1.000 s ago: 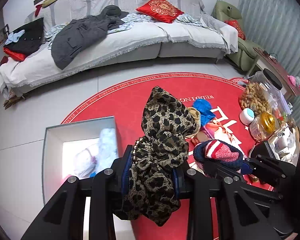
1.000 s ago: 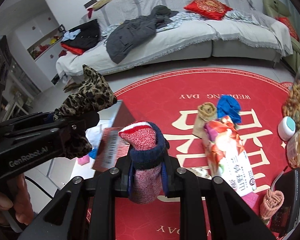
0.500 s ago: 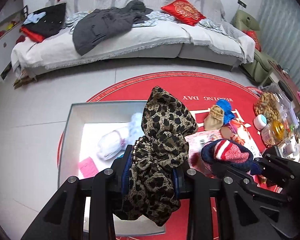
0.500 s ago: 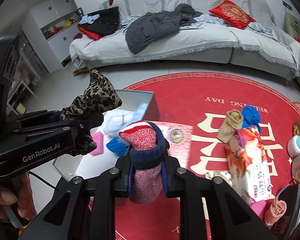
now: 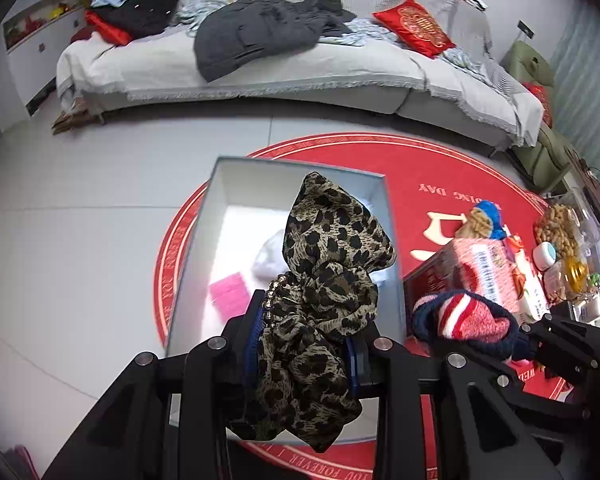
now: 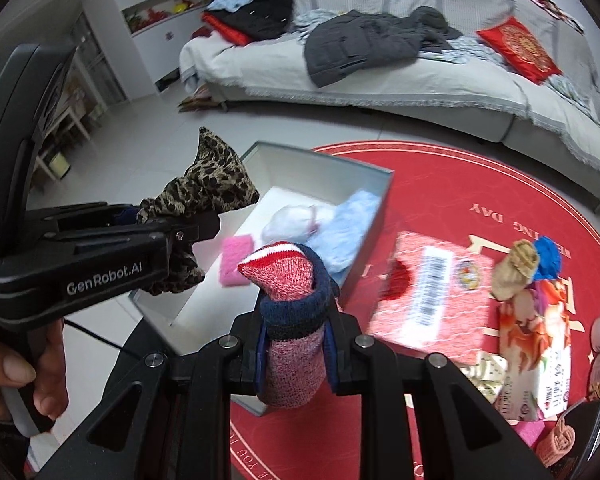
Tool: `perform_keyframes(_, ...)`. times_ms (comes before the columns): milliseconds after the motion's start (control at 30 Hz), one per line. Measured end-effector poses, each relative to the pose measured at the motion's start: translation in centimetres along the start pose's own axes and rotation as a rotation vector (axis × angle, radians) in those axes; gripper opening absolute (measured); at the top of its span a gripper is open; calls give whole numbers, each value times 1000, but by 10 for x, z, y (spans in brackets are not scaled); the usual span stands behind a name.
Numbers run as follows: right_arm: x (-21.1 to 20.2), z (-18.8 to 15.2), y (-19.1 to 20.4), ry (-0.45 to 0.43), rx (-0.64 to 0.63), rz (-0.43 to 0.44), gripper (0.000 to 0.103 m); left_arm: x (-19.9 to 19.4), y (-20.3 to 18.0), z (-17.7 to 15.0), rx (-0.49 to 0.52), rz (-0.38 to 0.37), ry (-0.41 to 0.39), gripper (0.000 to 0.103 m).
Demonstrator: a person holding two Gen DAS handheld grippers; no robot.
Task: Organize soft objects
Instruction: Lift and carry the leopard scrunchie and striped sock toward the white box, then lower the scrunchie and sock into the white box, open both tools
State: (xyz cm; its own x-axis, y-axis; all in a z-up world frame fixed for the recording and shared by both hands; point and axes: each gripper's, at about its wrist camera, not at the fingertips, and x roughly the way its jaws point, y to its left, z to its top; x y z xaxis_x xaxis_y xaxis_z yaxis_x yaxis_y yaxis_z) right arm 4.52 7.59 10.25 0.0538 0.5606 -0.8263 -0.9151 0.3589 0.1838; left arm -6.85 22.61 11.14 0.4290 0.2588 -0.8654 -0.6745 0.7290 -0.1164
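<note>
- The left gripper (image 5: 306, 344) is clamped on a leopard-print scarf (image 5: 328, 264); the cloth bunches up above the jaws and hangs loose below them.
- The right gripper (image 6: 294, 344) is closed tight on a rolled sock (image 6: 290, 280), red and pink with a dark blue cuff, which stands upright between the jaws.
- A hand (image 6: 4, 364) grips the handle of the left gripper at the lower left of the right wrist view.
- Step in hand, as I judge it: both soft things are being carried to the grey box (image 6: 376, 216), which sits open on the red round rug (image 5: 440, 168).
- The scarf hangs over the near part of the box; the sock hovers at its near right edge, perhaps not fully over the opening, though the fisheye makes that hard to settle.
- Inside the box lie a pink cloth (image 6: 238, 260), a white bundle (image 6: 290, 218) and a light blue cloth (image 6: 350, 224).
- The next move likely calls for lowering each gripper into a free patch of the box, then opening the jaws so the cloth drops clear of the walls; the loose scarf may snag on a finger.
- Just right of the box lies a flat red lid (image 6: 424, 288), slightly blurred.
- Beyond it more soft things wait on the rug: a tan roll (image 6: 514, 268) touching a blue one (image 6: 548, 256).
- Farthest off stands a sofa (image 5: 300, 68) strewn with clothes.
</note>
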Motion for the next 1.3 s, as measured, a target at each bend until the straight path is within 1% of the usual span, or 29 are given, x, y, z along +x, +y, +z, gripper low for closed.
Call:
perform_keyframes(133, 9, -7, 18, 31, -39, 18, 25, 3, 15, -12, -29, 4, 15, 33)
perform_keyframes(300, 18, -17, 36, 69, -84, 28, 25, 10, 26, -29, -37, 15, 34, 33)
perform_keyframes(567, 32, -23, 44, 105, -102, 21, 25, 18, 38, -48, -35, 42, 64, 33)
perform_keyframes(767, 48, -22, 47, 131, -107, 7, 25, 28, 47, -51, -49, 42, 87, 33)
perform_keyframes(933, 56, -22, 50, 147, -116, -4, 25, 34, 47, -49, -50, 44, 96, 33)
perform_keyframes(1300, 61, -22, 48, 155, -109, -16, 25, 42, 52, -50, -59, 37, 102, 33)
